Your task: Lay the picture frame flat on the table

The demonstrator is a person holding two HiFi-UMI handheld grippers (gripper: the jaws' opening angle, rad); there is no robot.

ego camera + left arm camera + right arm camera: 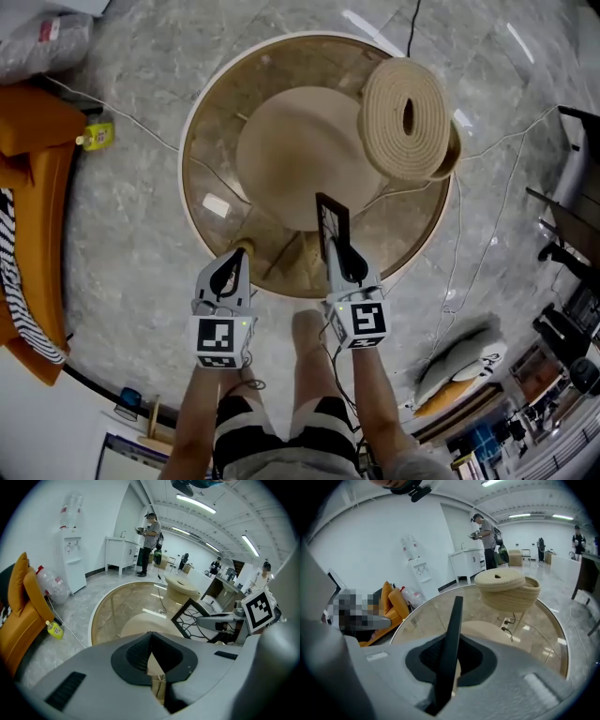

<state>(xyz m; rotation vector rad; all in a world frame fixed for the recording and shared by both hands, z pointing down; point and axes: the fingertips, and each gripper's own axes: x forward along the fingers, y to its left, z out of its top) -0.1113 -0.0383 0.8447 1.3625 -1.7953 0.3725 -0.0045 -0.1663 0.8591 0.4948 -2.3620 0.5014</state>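
Observation:
A black picture frame (332,221) with a branch-patterned front (189,618) stands upright over the near edge of the round glass table (202,141). My right gripper (340,253) is shut on its lower edge. In the right gripper view the frame (453,634) shows edge-on, rising between the jaws of the right gripper (448,670). My left gripper (236,264) hovers at the table's near rim, left of the frame and apart from it. Seen from its own camera, the left gripper (150,641) is shut with nothing held.
A woven rope basket (408,120) sits on the table's far right side. The beige pedestal (300,155) shows through the glass. An orange chair (33,178) and a yellow bottle (97,136) are at the left, cables (487,234) and a grey cushion (459,356) on the floor at the right.

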